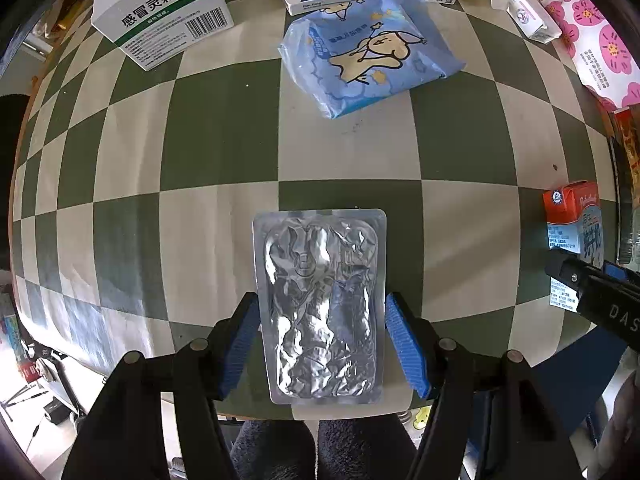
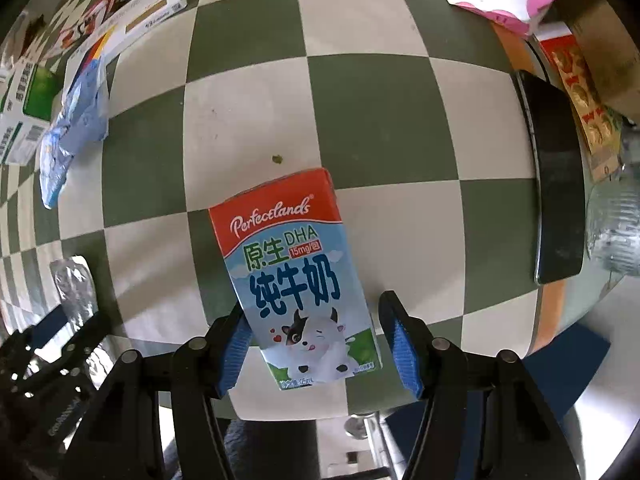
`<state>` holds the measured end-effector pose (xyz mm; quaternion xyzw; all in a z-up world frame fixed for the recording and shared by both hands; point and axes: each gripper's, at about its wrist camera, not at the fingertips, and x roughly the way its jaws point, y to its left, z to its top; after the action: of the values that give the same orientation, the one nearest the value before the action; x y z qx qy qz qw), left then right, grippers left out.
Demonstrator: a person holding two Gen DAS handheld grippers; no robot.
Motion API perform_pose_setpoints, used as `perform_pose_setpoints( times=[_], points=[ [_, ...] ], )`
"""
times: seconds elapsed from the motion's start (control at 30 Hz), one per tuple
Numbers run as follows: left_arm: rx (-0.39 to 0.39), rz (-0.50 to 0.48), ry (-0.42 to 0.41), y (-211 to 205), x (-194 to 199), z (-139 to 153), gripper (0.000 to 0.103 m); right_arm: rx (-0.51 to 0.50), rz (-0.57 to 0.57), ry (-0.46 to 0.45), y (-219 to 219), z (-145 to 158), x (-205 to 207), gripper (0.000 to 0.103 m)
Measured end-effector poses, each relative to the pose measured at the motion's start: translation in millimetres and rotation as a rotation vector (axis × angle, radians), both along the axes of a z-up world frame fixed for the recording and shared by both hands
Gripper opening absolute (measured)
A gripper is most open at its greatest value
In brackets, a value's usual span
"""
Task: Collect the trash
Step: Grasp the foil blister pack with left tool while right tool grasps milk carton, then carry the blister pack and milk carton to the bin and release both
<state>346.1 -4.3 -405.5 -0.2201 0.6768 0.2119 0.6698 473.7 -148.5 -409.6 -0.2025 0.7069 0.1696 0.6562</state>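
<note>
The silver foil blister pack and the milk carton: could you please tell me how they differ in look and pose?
The silver foil blister pack is flat, crinkled, reflective and unprinted; the milk carton is a boxy carton, red on top and blue below, with a cartoon cow. The pack lies squarely between the left gripper fingers, while the carton sits skewed within the right gripper. Both rest on the checkered tablecloth near its front edge, each framed by open jaws.

A home-style tabletop setup: a green-and-cream checkered tablecloth (image 1: 224, 132) strewn with household packaging (medicine boxes (image 1: 160, 12), a blue cartoon tissue pack (image 1: 368, 52), 1 milk carton (image 2: 296, 280)), with a black bin (image 2: 556, 176) at the table's edge.
</note>
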Motion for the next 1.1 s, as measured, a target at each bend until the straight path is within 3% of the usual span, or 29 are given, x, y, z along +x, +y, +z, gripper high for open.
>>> perform_pose_setpoints(
  times=[0.13, 0.57, 0.87, 1.0, 1.1],
  points=[
    [0.004, -0.002, -0.008, 9.3, -5.7, 6.2, 0.061, 0.018, 0.034, -0.033, 2.7, 3.1, -13.4, 0.056],
    [0.069, 0.015, -0.157, 15.7, -42.4, 79.1, 0.061, 0.118, 0.039, -0.100, 7.4, 60.1, -78.8, 0.055],
    [0.096, 0.044, -0.303, 26.7, -122.7, 139.0, 0.061, 0.239, 0.057, -0.155, 9.6, 113.6, -159.2, 0.055],
    [0.082, 0.025, -0.332, 26.1, -170.5, 140.4, 0.061, 0.267, 0.046, -0.167, 9.5, 114.7, -193.3, 0.055],
    [0.066, 0.012, -0.334, 22.6, -205.1, 134.4, 0.061, 0.273, 0.017, -0.158, 2.6, 106.6, -240.9, 0.055]
  ],
)
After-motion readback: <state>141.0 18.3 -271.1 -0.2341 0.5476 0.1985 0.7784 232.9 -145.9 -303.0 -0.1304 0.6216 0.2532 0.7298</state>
